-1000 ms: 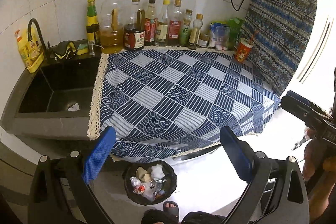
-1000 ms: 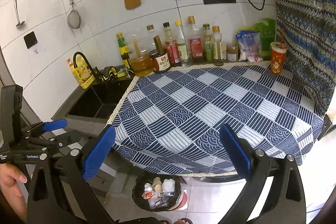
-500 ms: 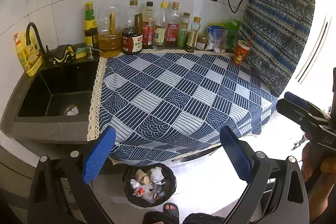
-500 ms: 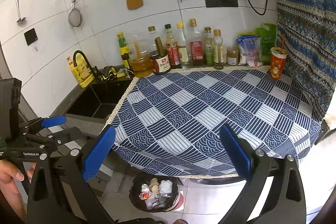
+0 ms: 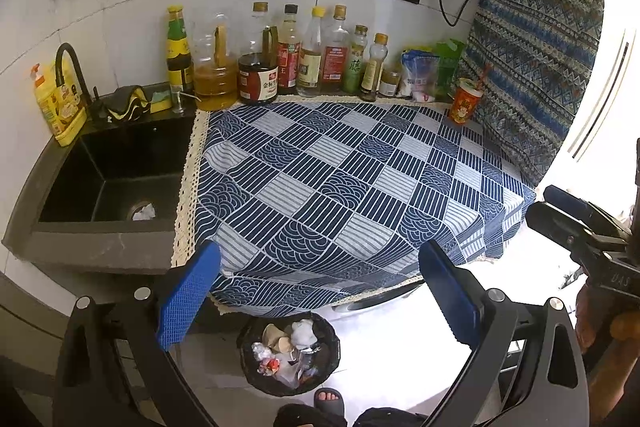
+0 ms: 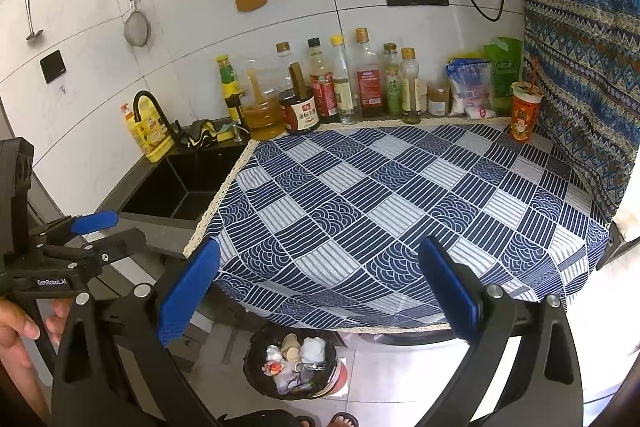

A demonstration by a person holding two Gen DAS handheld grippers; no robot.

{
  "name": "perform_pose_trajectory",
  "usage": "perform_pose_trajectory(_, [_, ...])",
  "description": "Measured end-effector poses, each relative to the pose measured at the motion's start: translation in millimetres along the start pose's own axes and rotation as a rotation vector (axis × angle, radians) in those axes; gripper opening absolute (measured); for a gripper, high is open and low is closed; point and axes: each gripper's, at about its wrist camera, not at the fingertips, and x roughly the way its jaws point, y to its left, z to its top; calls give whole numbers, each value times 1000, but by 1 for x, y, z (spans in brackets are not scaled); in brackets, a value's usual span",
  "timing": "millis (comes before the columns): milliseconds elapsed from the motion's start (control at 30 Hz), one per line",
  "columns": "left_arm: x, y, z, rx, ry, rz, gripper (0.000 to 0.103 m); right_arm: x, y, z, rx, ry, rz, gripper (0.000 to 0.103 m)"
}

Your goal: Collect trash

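Observation:
A black trash bin (image 5: 290, 357) with several pieces of trash stands on the floor under the counter's front edge; it also shows in the right wrist view (image 6: 294, 363). A red paper cup with a straw (image 5: 464, 101) stands at the back right of the blue checked cloth (image 5: 340, 179), also in the right wrist view (image 6: 525, 115). A white crumpled scrap (image 5: 143, 213) lies in the sink drain. My left gripper (image 5: 320, 301) is open and empty above the bin. My right gripper (image 6: 318, 297) is open and empty above the cloth's front edge.
A black sink (image 5: 108, 179) sits left of the cloth, with a faucet (image 5: 70, 67) and yellow soap bottle (image 5: 56, 107). A row of sauce and oil bottles (image 5: 288, 55) and bags (image 5: 420, 75) lines the wall. A patterned curtain (image 5: 536, 47) hangs at right.
Both grippers have drawn back and risen slightly, so the counter looks a little farther. Both stay open and empty.

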Motion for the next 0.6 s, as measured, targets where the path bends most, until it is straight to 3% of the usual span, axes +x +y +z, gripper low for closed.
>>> perform_pose_trajectory(600, [-8, 3, -10, 8, -5, 7, 96, -2, 18, -4, -13, 15, 10, 98])
